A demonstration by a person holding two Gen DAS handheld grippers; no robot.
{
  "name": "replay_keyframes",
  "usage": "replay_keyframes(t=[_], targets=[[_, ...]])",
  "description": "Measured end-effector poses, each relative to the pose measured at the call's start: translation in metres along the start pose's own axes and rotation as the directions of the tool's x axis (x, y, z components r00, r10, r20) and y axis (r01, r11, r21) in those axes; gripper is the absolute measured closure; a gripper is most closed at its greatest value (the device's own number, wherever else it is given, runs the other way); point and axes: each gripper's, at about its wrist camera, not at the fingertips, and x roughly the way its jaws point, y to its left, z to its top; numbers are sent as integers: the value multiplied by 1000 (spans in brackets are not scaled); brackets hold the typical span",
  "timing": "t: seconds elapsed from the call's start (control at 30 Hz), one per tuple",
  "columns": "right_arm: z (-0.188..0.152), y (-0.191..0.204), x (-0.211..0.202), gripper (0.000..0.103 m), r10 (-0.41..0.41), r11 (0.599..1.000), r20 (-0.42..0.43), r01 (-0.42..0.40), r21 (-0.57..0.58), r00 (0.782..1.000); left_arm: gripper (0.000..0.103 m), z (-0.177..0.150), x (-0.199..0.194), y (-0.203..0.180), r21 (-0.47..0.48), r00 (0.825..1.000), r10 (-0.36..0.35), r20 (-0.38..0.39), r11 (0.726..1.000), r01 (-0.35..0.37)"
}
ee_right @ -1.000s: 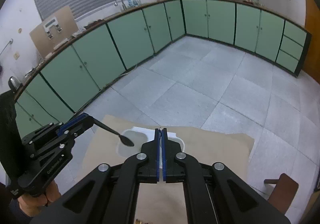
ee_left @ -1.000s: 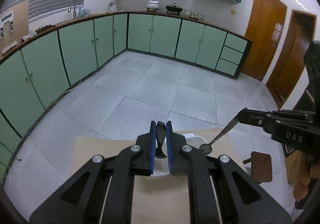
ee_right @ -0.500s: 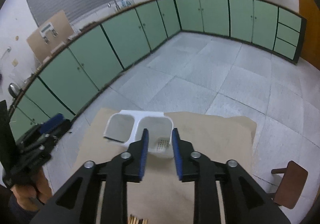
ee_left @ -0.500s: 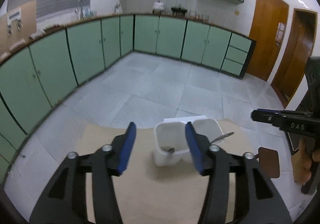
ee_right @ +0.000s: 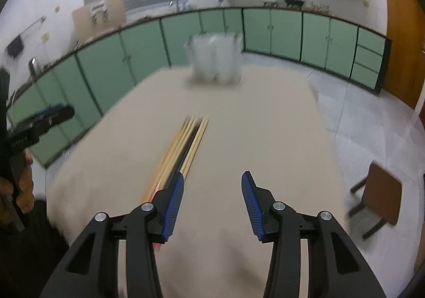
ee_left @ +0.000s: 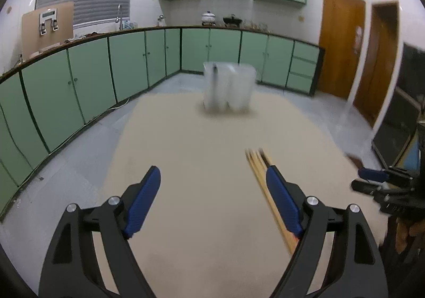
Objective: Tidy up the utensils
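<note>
**Open tabletop, two obstacles**

The table (ee_left: 202, 218) lies bare between both grippers and the white holder (ee_left: 228, 90) at its far edge. A bundle of chopsticks (ee_right: 186, 144) lies lengthwise near the middle, just beside the right gripper's (ee_right: 212, 199) inner finger.

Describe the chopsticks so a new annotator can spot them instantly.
Start at the beige table in the green-cabinet kitchen. A white two-compartment holder stands at its far end; the chopsticks lie flat nearer the camera, a tight bundle pointing toward that holder. They are the only long thin sticks on the tabletop, mostly pale wood with a dark one among them, lying beside both opening grippers.
</note>
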Motion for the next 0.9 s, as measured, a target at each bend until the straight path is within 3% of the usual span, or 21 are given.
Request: replay_keyframes(t=[0.13, 0.27, 0.53, 0.73, 0.9], targets=[[-46, 30, 11, 58, 16, 999, -48, -18, -49, 999, 24, -51, -19, -9, -26, 999, -20, -31, 999, 19], [-53, 48, 22, 58, 3, 992, -60, -11, -125, 998, 20, -75, -26, -7, -43, 1000, -23, -17, 999, 22], [-49, 33, 37, 59, -30, 994, -43, 25, -108, 999, 20, -80, -6, -14, -41, 994, -76, -75, 996, 73], [-48, 10, 31, 58, -44, 998, -34, 43, -41, 998, 20, -91, 20, -51, 60, 982, -120, -143, 990, 129], [-53, 1, 25, 58, -39, 999, -34, 39, -9, 999, 24, -99, 44, -65, 122, 976, -74, -205, 988, 100]])
